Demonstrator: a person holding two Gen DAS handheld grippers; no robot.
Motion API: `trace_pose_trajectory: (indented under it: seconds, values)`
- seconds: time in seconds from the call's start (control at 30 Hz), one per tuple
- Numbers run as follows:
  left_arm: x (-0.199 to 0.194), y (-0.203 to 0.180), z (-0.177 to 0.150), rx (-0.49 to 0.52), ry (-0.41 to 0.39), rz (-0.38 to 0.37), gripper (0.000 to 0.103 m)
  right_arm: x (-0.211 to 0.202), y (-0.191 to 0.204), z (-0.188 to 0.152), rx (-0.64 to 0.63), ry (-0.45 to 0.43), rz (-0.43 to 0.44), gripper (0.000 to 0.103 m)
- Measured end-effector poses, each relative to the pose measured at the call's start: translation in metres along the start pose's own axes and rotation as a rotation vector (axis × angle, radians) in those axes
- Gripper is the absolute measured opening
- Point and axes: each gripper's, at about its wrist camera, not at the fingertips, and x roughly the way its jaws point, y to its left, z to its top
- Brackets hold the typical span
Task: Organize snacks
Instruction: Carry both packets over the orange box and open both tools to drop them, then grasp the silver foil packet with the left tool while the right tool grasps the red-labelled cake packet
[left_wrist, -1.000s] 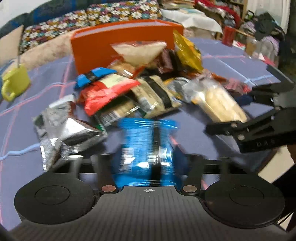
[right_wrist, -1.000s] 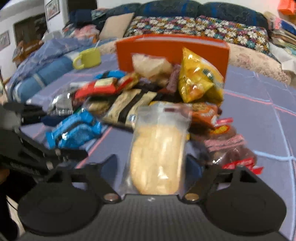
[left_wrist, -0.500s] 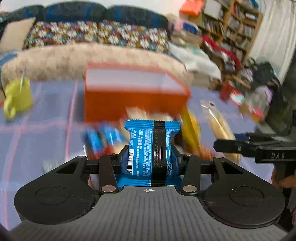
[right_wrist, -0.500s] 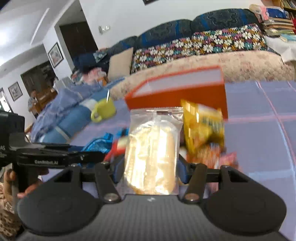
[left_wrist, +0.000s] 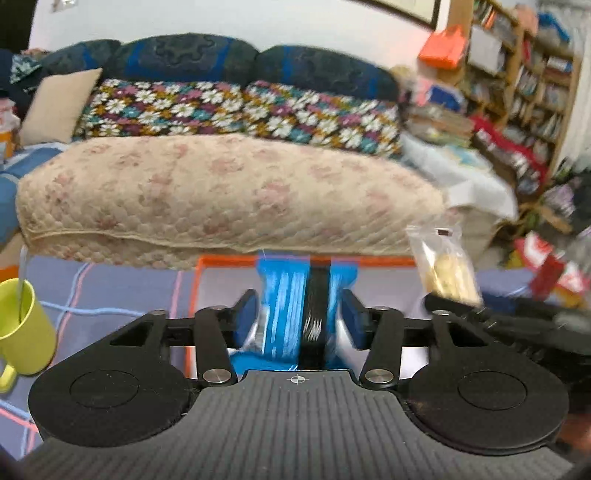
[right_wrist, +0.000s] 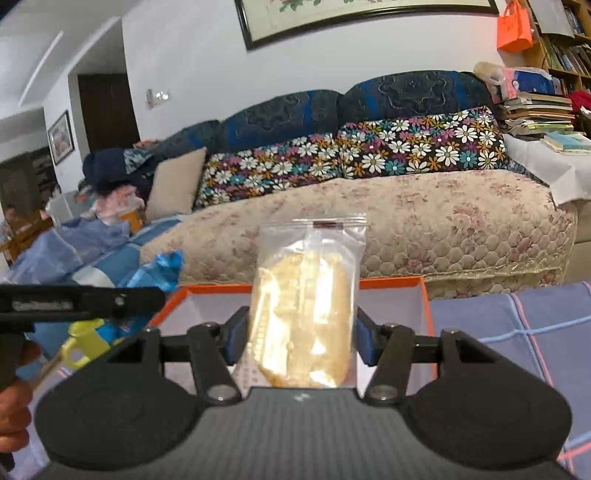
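My left gripper (left_wrist: 300, 314) hangs over the orange box (left_wrist: 221, 260) with the white inside. Its jaws are opening, and the blue snack packet (left_wrist: 291, 314) between them is streaked and sliding down, free of the pads. My right gripper (right_wrist: 301, 332) holds a clear bag of pale bread (right_wrist: 306, 314) upright over the same orange box (right_wrist: 391, 282). Its jaws are starting to open, but the pads still touch the bag. In the left wrist view that bag (left_wrist: 447, 269) shows at the right. In the right wrist view the left gripper (right_wrist: 74, 301) and blue packet (right_wrist: 159, 271) show at the left.
A yellow-green mug (left_wrist: 22, 325) stands on the purple checked tablecloth (left_wrist: 110, 288) left of the box. Behind the table runs a sofa (left_wrist: 221, 192) with a quilted cover and flowered cushions. Bookshelves (left_wrist: 517, 92) fill the right. A hand (right_wrist: 14, 406) grips the left tool.
Both grippers lifted their snacks off the pile and carried them forward over the orange box. The left jaws have parted and the blue packet has dropped lower between them.
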Motion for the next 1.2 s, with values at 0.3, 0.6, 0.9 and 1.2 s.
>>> trace_pose_trajectory:
  seconds: [0.3,0.6,0.9,1.2]
  values:
    - [-0.046,0.008,-0.004,-0.026,-0.062,-0.017,0.068,-0.042,0.008,0.006,0.034,-0.078,0.038,0.094]
    - [-0.150,0.004,-0.092,0.023,-0.058,0.075,0.077,-0.133,0.016,-0.059,0.010,-0.030,-0.019,0.094]
    - [-0.198,0.026,-0.200,0.135,0.025,0.238,0.077,-0.201,-0.016,-0.135,0.064,0.108,-0.081,0.094]
    - [-0.174,0.050,-0.202,0.004,0.106,0.227,0.074,-0.210,-0.056,-0.145,0.241,0.115,-0.113,0.094]
